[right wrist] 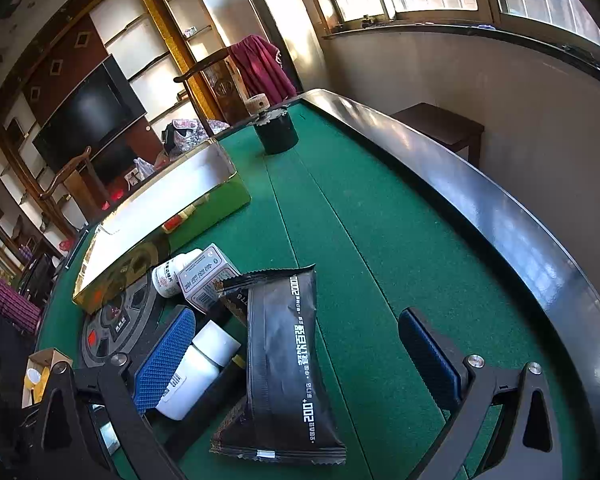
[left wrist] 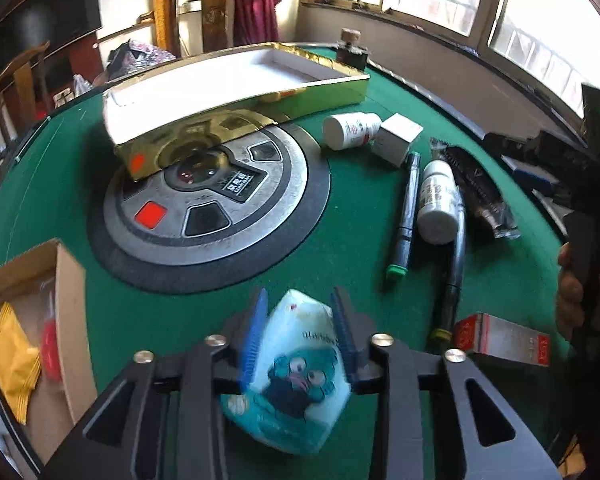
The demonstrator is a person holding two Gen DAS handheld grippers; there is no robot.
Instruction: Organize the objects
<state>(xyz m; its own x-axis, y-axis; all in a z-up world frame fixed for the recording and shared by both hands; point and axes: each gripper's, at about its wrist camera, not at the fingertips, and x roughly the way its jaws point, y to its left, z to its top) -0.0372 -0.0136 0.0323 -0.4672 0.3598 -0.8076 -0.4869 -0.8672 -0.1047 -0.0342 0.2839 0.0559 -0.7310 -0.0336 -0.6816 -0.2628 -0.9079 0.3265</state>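
Sorting is under way on the green table [left wrist: 340,248], and the step in hand looks like carrying one item to a box. The left gripper [left wrist: 298,336] has a pale blue cartoon packet [left wrist: 296,376] between its blue pads [left wrist: 254,340]; the jaws stand partly open, the pads close against the packet's sides, though blur makes it unclear how firmly they press. The packet hangs just above the felt near the round centre panel [left wrist: 216,208], with the cardboard box [left wrist: 66,280] to the left and the gold tray [left wrist: 236,92] beyond. The right gripper [right wrist: 296,356] is wide open and holds nothing, poised over the black sachet [right wrist: 284,360], a white bottle [right wrist: 196,376] beside its left pad. Next, the left likely needs the packet over a box before letting go; the right needs to lower and close on the sachet.
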